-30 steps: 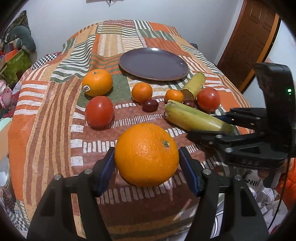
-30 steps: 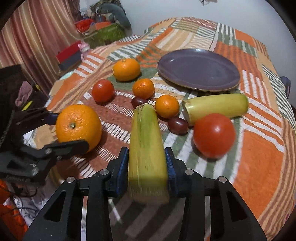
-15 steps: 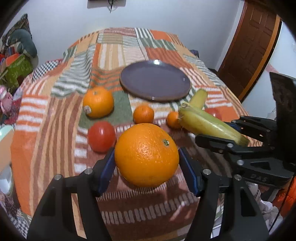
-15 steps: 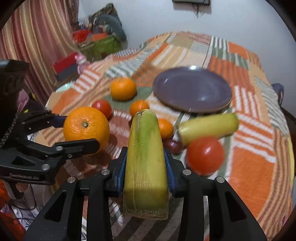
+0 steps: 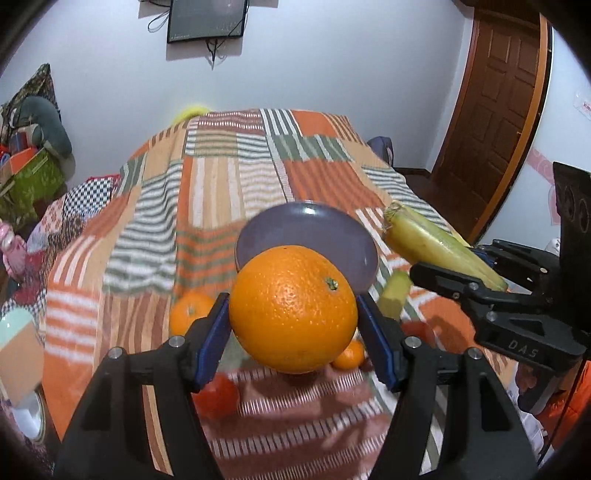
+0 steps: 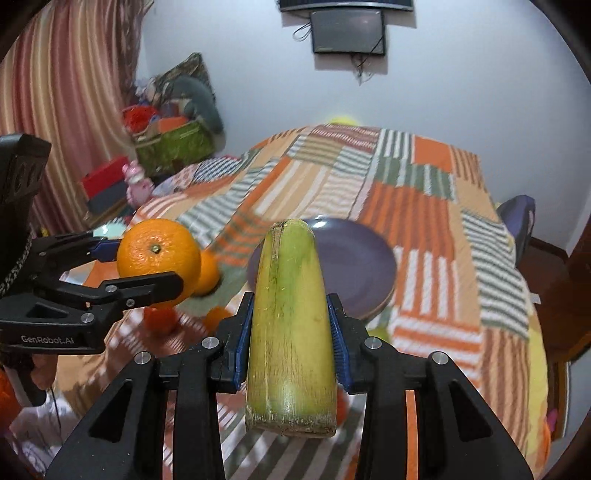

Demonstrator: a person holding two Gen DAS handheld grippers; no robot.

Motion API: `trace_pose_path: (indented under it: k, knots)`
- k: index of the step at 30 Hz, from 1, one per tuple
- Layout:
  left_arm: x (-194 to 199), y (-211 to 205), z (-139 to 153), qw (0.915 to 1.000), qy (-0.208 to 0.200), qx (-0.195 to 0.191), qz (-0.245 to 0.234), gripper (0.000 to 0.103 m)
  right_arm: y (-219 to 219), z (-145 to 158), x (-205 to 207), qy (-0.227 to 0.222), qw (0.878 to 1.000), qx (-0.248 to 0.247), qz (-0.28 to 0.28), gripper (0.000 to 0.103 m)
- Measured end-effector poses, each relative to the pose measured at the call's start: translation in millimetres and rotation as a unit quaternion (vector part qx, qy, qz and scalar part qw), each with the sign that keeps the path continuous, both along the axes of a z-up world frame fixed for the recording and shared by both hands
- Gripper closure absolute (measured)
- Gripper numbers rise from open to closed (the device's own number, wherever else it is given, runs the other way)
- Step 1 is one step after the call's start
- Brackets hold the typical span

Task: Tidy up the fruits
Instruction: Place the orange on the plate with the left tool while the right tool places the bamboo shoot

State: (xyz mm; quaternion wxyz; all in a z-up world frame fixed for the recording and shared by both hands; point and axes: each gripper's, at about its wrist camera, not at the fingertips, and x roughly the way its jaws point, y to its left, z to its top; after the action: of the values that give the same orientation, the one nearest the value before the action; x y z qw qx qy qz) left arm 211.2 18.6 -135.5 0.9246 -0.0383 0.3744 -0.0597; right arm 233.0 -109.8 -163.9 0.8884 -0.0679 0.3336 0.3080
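Nearest the left wrist camera, the left gripper (image 5: 293, 314) is clamped on a large orange (image 5: 293, 308), its blue pads pressed against the fruit's two sides and the green stem scar turned up and to the right; the orange hangs above the patchwork cloth (image 5: 221, 192), clear of it. Just beside it on the right, the right gripper (image 6: 291, 321) grips a long yellow-green stalk (image 6: 291, 325) (it looks like a husked cob, though the pictures do not settle what it is), held lengthwise between the pads with its cut end toward the camera and its tapered end pointing ahead, likewise off the cloth. Below the two held pieces, partly hidden by them and blurred, lie the fruits on the striped cloth: a red tomato (image 5: 218, 397) by the left finger, a second orange (image 5: 188, 314) behind that finger, a small mandarin (image 5: 349, 356) under the held orange, and a short yellow-green piece (image 5: 395, 295) to the right. Beyond these sits a purple plate (image 5: 332, 229) with nothing visible on it, flat on the cloth. Farther back the cloth runs toward a white wall carrying a dark screen (image 5: 205, 18), with a brown wooden door (image 5: 491, 110) to the right and a striped curtain (image 6: 62, 110) and a heap of boxes and soft things (image 6: 173, 122) to the left.
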Motion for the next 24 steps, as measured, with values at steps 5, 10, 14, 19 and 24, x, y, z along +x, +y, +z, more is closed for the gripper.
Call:
trace_pose_path:
  k: [5, 10, 14, 19, 24]
  knots:
    - [32, 3, 0, 1.0, 0.002, -0.002, 0.003, 0.036, -4, 9, 23, -0.014, 1.0, 0.008, -0.019, 0.069]
    - [65, 7, -7, 0.9998, 0.014, 0.01, 0.008, 0.036, -1, 13, 44, -0.026, 0.999, 0.006, -0.027, 0.069]
    - [85, 12, -13, 0.9997, 0.021, 0.01, 0.012, 0.036, 4, 11, 62, -0.026, 0.999, 0.006, -0.029, 0.069]
    - [108, 17, -22, 0.9993, 0.035, 0.005, 0.011, 0.036, 8, 3, 87, -0.017, 0.999, 0.005, -0.03, 0.069]
    - [127, 13, -33, 0.9988, 0.046, 0.015, 0.002, 0.036, 14, -11, 108, -0.001, 1.0, -0.005, -0.031, 0.069]
